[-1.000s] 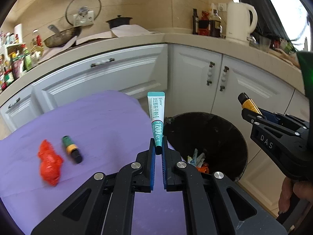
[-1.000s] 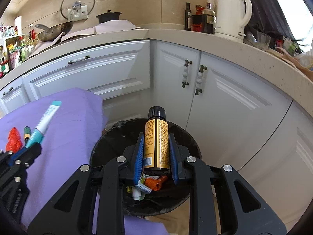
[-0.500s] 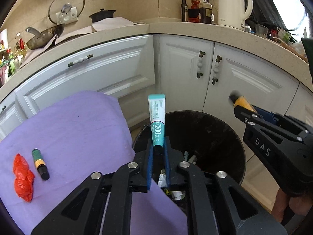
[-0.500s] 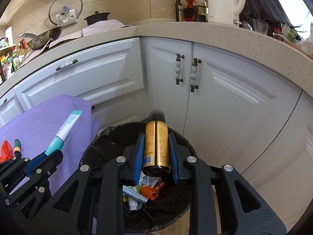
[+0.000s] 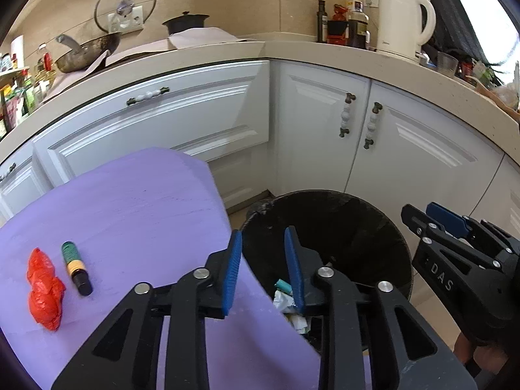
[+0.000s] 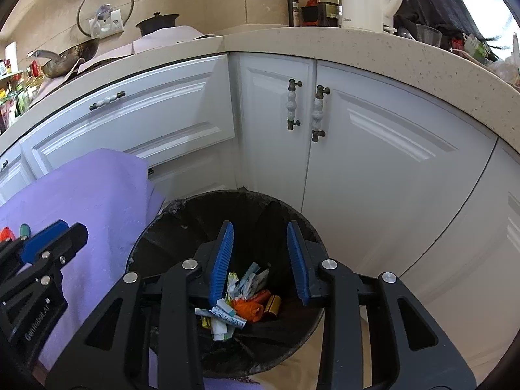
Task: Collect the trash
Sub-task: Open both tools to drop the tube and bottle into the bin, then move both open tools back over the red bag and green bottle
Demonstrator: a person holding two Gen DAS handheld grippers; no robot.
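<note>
A black trash bin (image 5: 383,221) (image 6: 162,224) stands on the floor beside the purple-covered table (image 5: 130,214). Both grippers are open and empty above it. My left gripper (image 5: 261,239) hangs over the bin's left rim and the table edge. My right gripper (image 6: 260,230) is over the bin's middle. Inside lie wrappers, a teal-and-white tube (image 6: 227,317), orange trash (image 6: 248,308) and the gold bottle (image 6: 272,305). On the table lie a crumpled red bag (image 5: 44,289) and a small green-and-orange bottle (image 5: 76,268).
White cabinets (image 6: 325,149) with knobbed handles stand right behind the bin. The worktop above holds a white kettle (image 5: 403,22), bottles, a pan and a pot. The right gripper shows in the left wrist view (image 5: 455,250), the left gripper in the right wrist view (image 6: 39,260).
Both grippers opened over the bin. The tube left my left gripper and the gold bottle left my right gripper; both now lie in the bin.
</note>
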